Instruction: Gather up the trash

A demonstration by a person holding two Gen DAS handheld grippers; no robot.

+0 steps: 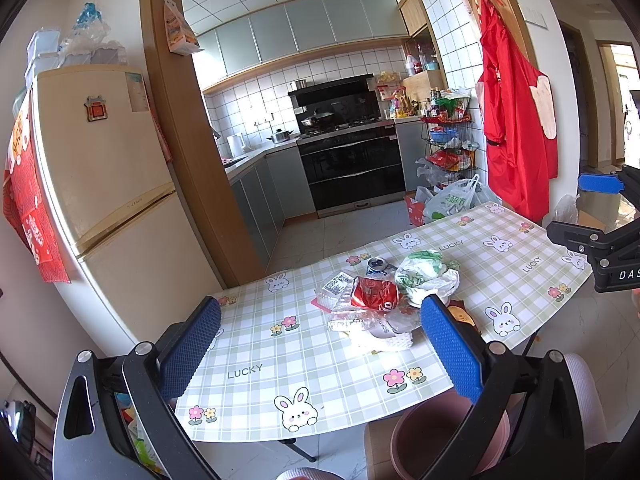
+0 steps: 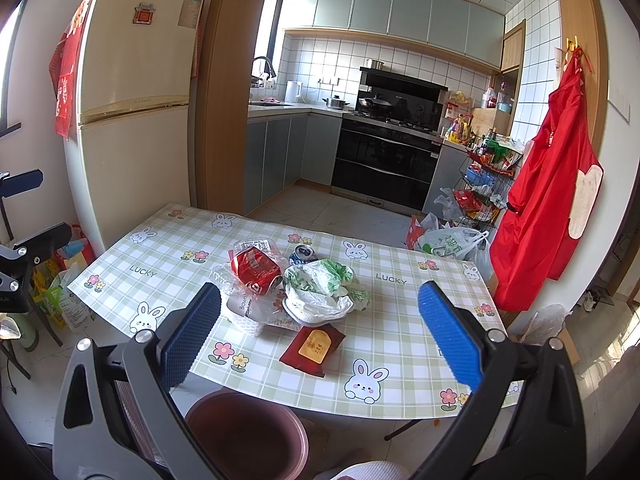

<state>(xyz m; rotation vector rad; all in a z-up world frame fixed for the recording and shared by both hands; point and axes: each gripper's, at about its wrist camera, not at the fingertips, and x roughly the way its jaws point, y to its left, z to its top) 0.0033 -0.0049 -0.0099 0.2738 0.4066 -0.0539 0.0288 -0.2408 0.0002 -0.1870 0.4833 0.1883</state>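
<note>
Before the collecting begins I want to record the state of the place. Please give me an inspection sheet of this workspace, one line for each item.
Surface: table with checked rabbit tablecloth, bare around one central pile.
Job's things: crushed red can, blue can, green-white plastic bag, clear wrappers, white tray, dark red packet lying apart, nearer the front edge; pink bin on the floor below the table edge.
Clutter: shopping bags on the floor by the wire rack.
Grippers: left gripper and right gripper both above the near table edge, jaws wide, holding nothing.
Cables: nothing seen.
Surroundings: fridge, stove, red apron hanging on the wall.
</note>
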